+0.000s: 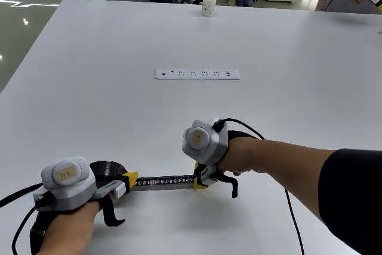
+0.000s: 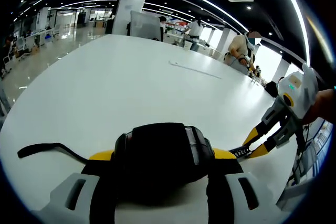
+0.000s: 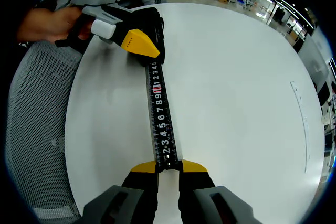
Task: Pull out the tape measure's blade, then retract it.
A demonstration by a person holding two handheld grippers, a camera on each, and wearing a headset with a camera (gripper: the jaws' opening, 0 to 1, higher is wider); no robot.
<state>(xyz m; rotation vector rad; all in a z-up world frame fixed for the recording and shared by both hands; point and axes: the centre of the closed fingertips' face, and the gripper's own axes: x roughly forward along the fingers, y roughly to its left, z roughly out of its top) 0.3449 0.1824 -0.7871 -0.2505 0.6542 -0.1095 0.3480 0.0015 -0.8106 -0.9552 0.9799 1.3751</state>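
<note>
**Blade partly out, held at both ends**

The tape measure (image 1: 110, 170) lies at the near edge of the white worktop (image 1: 179, 34), just in front of the person. The left gripper (image 2: 164, 156) has its jaws closed on the black case (image 2: 160, 142), one yellow tip on either side. This grip is probably there to anchor the case so it cannot slide toward the pull. The case's wrist strap (image 2: 44, 150) trails loose on the worktop.

The right gripper (image 3: 168, 169) has its jaws pinched on the free end of the blade (image 3: 160, 114), with the tip caught between the two yellow ends. The blade runs straight and flat along the worktop from the case mouth to the right gripper, printed face up. Only a short stretch is out, and the grippers sit near each other. Holding the end low and in line with the case mouth looks meant to keep the blade from twisting or buckling.

Judgement: this is the first half of the task, early in the draw, and retraction has not begun. The next move calls for the right gripper to travel away along the blade's own line while the left holds firm. The risks are the end slipping from the jaws and snapping back, or the case turning in its grip.

A power strip (image 1: 197, 74) and a paper cup (image 1: 209, 5) sit well apart, farther up the worktop, off the blade's line.
</note>
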